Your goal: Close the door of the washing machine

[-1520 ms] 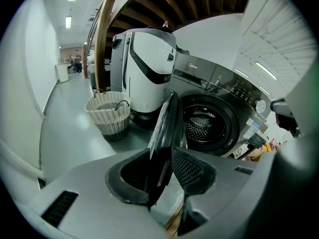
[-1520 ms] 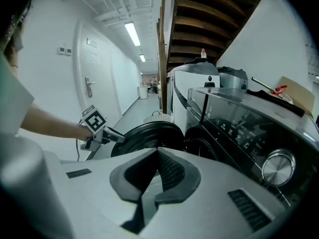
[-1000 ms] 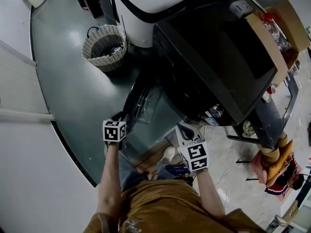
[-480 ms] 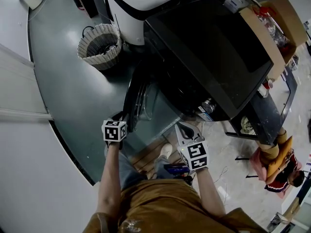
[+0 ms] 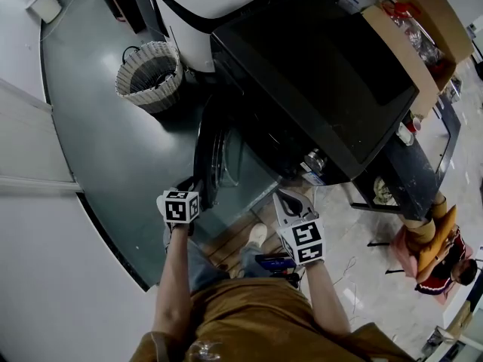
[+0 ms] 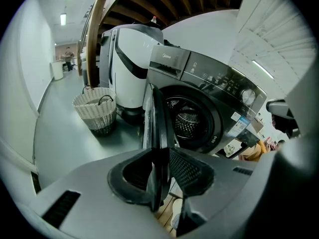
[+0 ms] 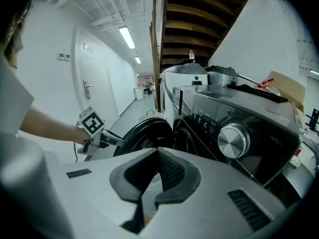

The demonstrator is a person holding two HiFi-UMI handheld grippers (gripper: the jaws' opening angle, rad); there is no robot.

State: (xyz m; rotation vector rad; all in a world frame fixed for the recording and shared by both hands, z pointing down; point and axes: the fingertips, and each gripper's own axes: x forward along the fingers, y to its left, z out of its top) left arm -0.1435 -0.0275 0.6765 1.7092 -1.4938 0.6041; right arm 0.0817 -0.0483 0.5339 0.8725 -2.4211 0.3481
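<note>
In the head view the front of the washing machine (image 5: 317,74) is steeply foreshortened and dark, so the drum opening cannot be made out. The door (image 5: 215,153) shows there only as a thin edge-on rim, and the white appliance (image 5: 211,6) is cut off by the upper edge. In the right gripper view the grey body of the right gripper (image 7: 157,152) covers the door's lower part, while the contents of the cardboard box (image 5: 423,36) and the person (image 6: 68,59) far down the corridor are too small to tell.
</note>
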